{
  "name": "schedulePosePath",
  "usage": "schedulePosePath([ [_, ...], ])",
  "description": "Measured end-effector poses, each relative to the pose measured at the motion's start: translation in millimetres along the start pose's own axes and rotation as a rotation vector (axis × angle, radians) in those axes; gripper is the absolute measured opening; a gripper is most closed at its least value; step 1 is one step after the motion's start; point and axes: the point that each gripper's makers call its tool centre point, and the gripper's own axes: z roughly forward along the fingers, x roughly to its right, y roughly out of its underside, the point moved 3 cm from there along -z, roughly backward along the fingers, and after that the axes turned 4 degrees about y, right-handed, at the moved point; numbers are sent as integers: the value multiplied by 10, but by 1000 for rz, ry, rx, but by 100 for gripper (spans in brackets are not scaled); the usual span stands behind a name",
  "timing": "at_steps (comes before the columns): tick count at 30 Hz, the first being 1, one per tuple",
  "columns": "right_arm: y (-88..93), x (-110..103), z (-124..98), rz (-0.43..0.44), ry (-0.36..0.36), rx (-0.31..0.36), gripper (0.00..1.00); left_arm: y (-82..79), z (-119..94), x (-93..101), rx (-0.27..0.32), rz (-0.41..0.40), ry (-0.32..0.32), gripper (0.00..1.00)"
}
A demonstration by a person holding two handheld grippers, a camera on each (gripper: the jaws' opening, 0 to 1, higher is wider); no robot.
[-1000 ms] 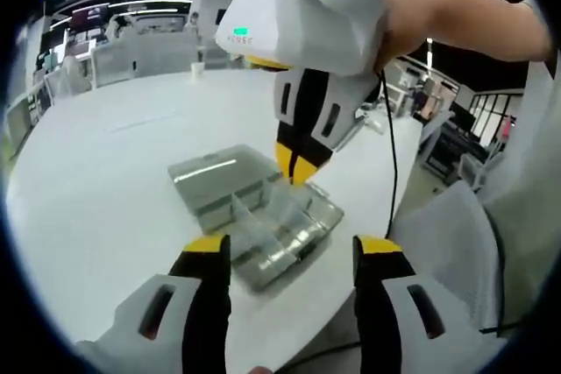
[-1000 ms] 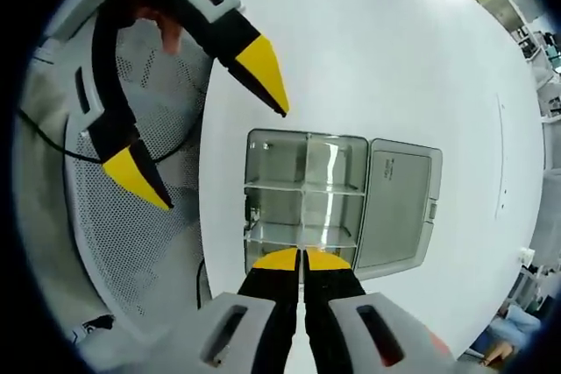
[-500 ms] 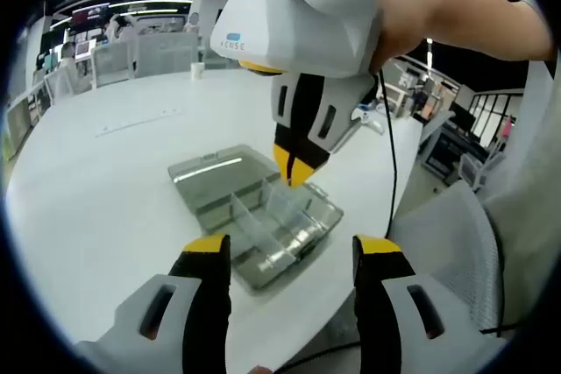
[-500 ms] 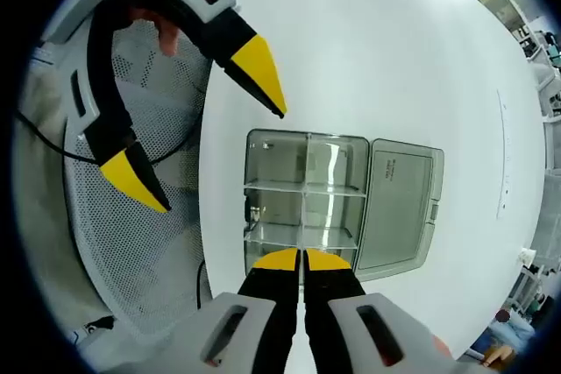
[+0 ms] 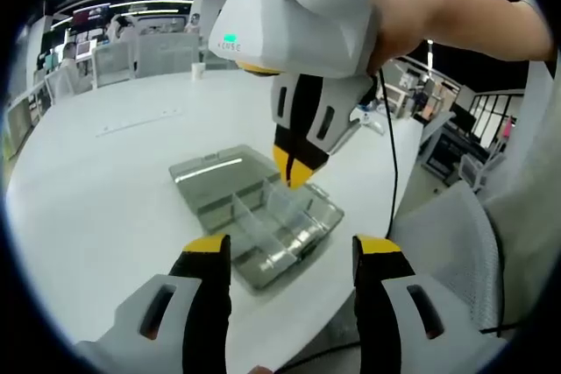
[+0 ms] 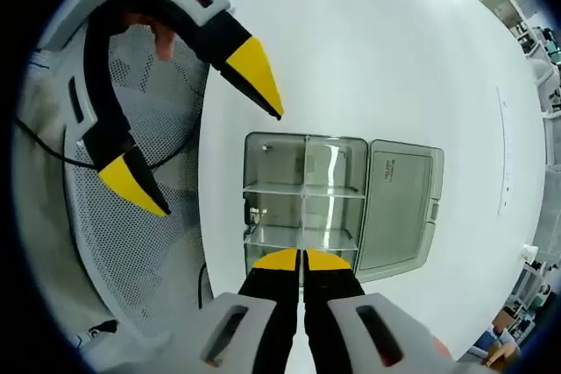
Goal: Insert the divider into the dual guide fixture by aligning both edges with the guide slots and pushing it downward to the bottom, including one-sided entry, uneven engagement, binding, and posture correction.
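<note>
A clear grey compartment box [image 5: 308, 227] [image 6: 249, 208] lies on the white round table [image 5: 96, 181] [image 6: 368, 50], its lid [image 5: 210, 171] [image 6: 399, 208] folded flat beside it. A clear long divider [image 6: 304, 190] runs down the box's middle, crossed by short dividers. My right gripper [image 6: 303, 260] [image 5: 293, 174] points down at the box's end and is shut on that divider's end edge. My left gripper [image 5: 291, 250] [image 6: 195, 129] hovers open, near the table's edge and off the box, with nothing between its fingers.
The box sits close to the table's rim. A white mesh chair [image 5: 456, 243] [image 6: 131, 243] stands just past that rim, and a black cable [image 5: 391, 155] hangs there. A person's hand [image 5: 438, 24] holds the right gripper. Office desks stand far behind.
The right gripper has shifted very slightly over the box end. The left gripper stays open and still.
</note>
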Motion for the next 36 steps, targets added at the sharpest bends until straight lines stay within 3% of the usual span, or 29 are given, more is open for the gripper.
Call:
schedulePosePath([
  [36,-32,-9,20,18,-11,-17,0,-10,-48,-21,4,-1,-6,54],
])
